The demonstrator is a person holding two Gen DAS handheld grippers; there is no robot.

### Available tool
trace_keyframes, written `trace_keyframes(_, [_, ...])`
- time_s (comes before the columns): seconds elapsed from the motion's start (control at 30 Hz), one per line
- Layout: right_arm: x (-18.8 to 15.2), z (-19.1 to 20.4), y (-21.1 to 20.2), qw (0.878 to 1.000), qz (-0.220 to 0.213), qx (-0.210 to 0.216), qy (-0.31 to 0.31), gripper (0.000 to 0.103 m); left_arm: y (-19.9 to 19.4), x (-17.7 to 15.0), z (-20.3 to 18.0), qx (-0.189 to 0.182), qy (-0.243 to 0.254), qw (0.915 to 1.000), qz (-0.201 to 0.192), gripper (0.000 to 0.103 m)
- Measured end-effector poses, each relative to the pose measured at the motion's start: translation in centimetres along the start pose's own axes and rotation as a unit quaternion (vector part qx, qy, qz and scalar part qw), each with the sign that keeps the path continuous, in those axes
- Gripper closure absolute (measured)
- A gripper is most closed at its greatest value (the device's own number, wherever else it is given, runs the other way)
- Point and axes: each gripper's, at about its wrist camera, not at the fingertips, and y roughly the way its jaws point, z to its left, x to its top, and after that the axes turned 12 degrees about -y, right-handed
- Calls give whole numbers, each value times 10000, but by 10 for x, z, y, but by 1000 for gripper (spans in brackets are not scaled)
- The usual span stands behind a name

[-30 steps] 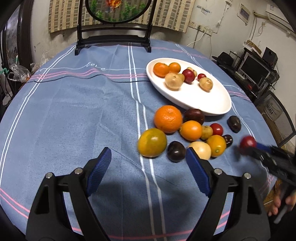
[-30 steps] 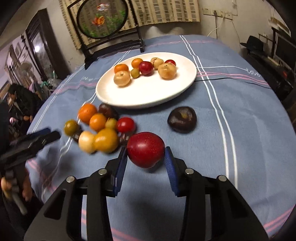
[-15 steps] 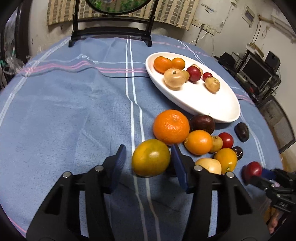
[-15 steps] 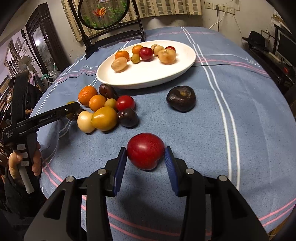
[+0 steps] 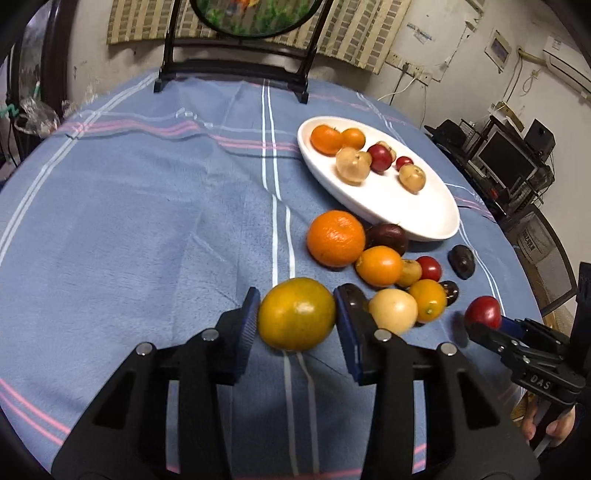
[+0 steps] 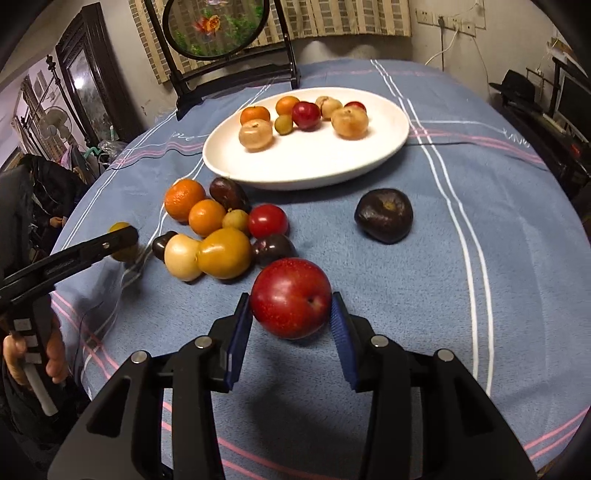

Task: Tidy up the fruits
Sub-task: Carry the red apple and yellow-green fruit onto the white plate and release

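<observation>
left wrist view: left gripper (image 5: 297,319) closing around greenish-yellow citrus (image 5: 296,314); right gripper (image 6: 291,314) pinching glossy red plum (image 6: 291,297).

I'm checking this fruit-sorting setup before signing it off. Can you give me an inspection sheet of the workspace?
Surface: round table under a blue striped cloth, lightly rumpled.
Job's things: white plate holds several small fruits at its far side; a loose cluster of fruit lies on the cloth in front of it; one dark fruit sits apart.
Clutter: black-framed round screen at the far edge.
Grippers: left claw closing around a yellow-green citrus; right claw shut on a red fruit.
Cables: a thin dark line crosses the cloth beside the plate.
Surroundings: monitor and shelving, wall sockets.
</observation>
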Motion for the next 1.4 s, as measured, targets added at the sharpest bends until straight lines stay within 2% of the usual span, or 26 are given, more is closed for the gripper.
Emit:
trace_keyframes(0.27, [-1, 1, -12, 9999, -101, 5, 41, 60, -22, -5, -14, -111, 199, 9995, -217, 62])
trace_keyframes(0.47, [-1, 1, -16, 9999, -149, -22, 31, 60, -24, -5, -24, -154, 304, 9992, -229, 62])
trace_keyframes(0.73, [18, -6, -14, 9999, -160, -19, -12, 60, -16, 15, -41, -151, 517, 9984, -151, 62])
trace_keyframes(0.9, [68, -16, -6, 9992, -258, -175, -252, 60, 11, 63, -67, -38, 746, 9971, -111, 62])
trace_keyframes(1.0, [111, -25, 20, 9991, -165, -165, -365, 60, 42, 106, -86, 19, 786, 9969, -19, 61])
trace_keyframes(1.13, [150, -26, 62, 9980, 74, -234, -588, 60, 87, 139, -99, 163, 753, 9968, 214, 61])
trace_keyframes(1.23, [162, -31, 92, 9979, 263, -191, -555, 60, 118, 149, -101, 340, 687, 9961, 426, 61])
trace_keyframes(1.4, [164, -43, 109, 9986, 281, -155, -429, 60, 139, 153, -101, 374, 673, 9955, 550, 61])
